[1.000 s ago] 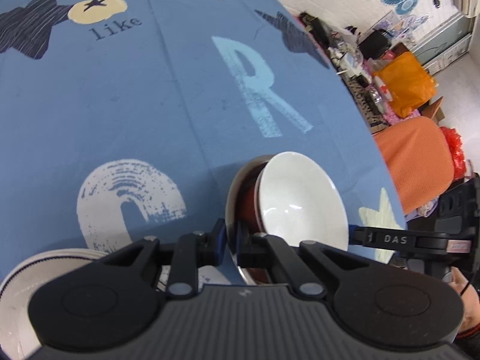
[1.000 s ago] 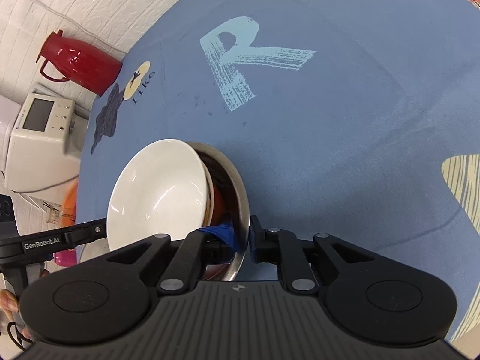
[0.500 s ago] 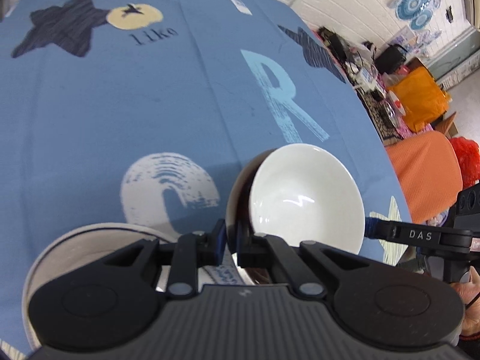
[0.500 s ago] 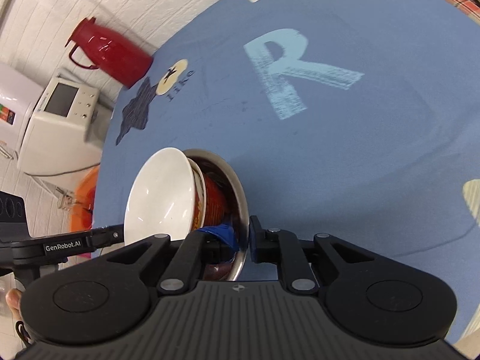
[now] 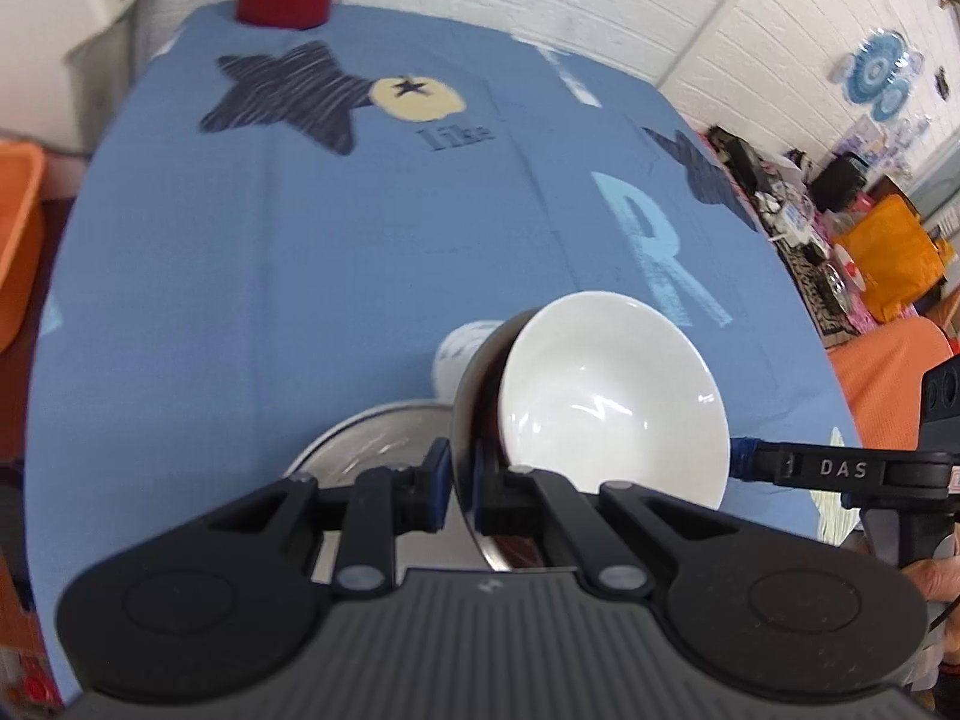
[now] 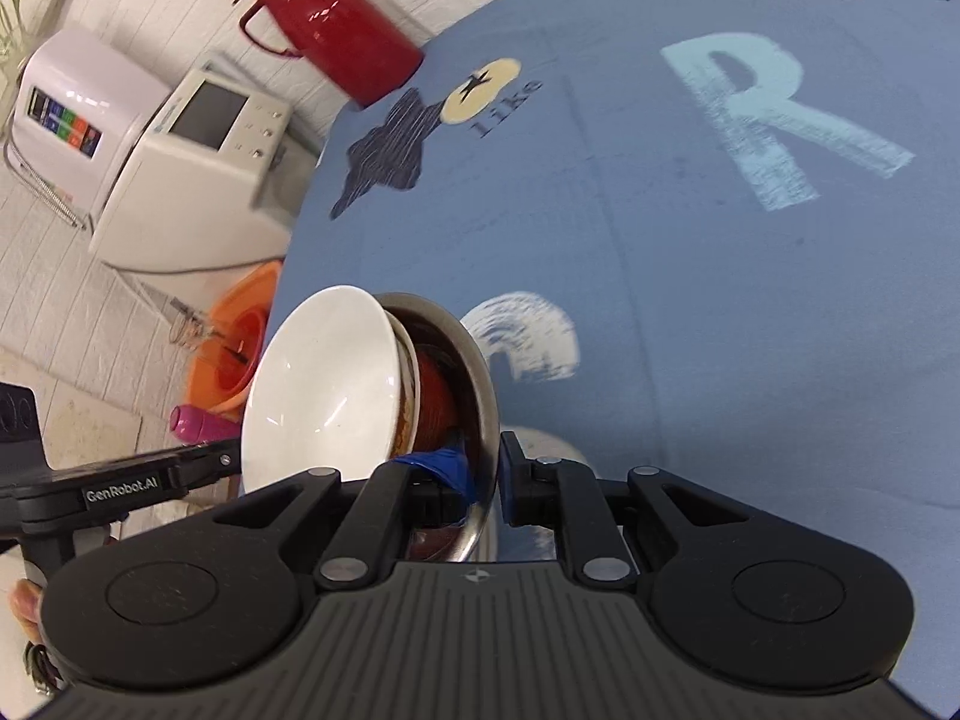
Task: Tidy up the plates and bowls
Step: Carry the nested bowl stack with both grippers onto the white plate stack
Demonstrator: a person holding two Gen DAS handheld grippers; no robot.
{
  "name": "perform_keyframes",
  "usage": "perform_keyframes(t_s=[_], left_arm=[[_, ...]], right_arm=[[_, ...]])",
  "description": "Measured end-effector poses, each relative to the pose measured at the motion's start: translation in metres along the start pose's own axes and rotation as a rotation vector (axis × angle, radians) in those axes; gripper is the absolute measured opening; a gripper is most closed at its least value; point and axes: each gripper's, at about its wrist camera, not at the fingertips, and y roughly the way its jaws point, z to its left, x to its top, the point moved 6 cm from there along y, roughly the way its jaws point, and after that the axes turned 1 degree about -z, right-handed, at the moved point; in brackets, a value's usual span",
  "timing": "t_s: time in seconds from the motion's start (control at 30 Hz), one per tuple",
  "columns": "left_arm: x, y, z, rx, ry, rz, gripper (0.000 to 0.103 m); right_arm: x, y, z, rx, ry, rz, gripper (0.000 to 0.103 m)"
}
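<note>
Left gripper (image 5: 457, 483) pinches the steel bowl (image 5: 469, 372) rim on one side, right gripper (image 6: 489, 474) clamps the opposite rim, so the nested stack stays level in the air. White bowl (image 5: 612, 402) and red bowl (image 6: 435, 399) sit inside, above the plate (image 5: 366, 432) on the table (image 5: 300, 240), probably the drop spot.

A table covered by a blue printed tablecloth (image 5: 288, 276) is being shown, with the printed pale-blue letter R (image 6: 774, 114) taken as landmark. A dark striped star (image 5: 288, 96) and a cream circle (image 5: 417, 97) above the word "like" are being seen well apart from the R, toward the far edge. A red thermos jug (image 6: 336, 42) is being carried at that far edge, beyond the star. A white plate (image 5: 366, 438) is being seen lying on the cloth nearer than the R.
</note>
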Motion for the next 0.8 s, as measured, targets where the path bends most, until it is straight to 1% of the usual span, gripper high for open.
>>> perform_keyframes(t_s=[0.13,0.27,0.37,0.47,0.6,0.73,0.8], left_arm=[[-0.022,-0.012,0.027,0.025,-0.052,0.007,0.0],[-0.041,-0.022,0.042,0.058,-0.06,0.002,0.0],[-0.05,-0.024,0.047,0.068,-0.058,-0.001,0.0],[-0.056,-0.02,0.049,0.06,-0.06,0.007,0.0],[-0.056,-0.015,0.046,0.044,-0.057,-0.004,0.0],[-0.056,-0.013,0.043,0.033,-0.037,-0.013,0.0],[-0.056,-0.012,0.044,0.017,-0.051,-0.012,0.0]], right_arm=[[-0.015,0.017,0.02,0.006,-0.051,0.049,0.0],[-0.033,0.029,0.028,0.023,-0.056,0.091,0.0],[-0.043,0.032,0.029,0.021,-0.059,0.105,0.0],[-0.049,0.033,0.027,0.01,-0.051,0.107,0.0],[-0.049,0.031,0.024,-0.009,-0.048,0.094,0.0],[-0.046,0.032,0.022,-0.029,-0.069,0.094,0.0],[-0.043,0.034,0.022,-0.039,-0.087,0.093,0.0]])
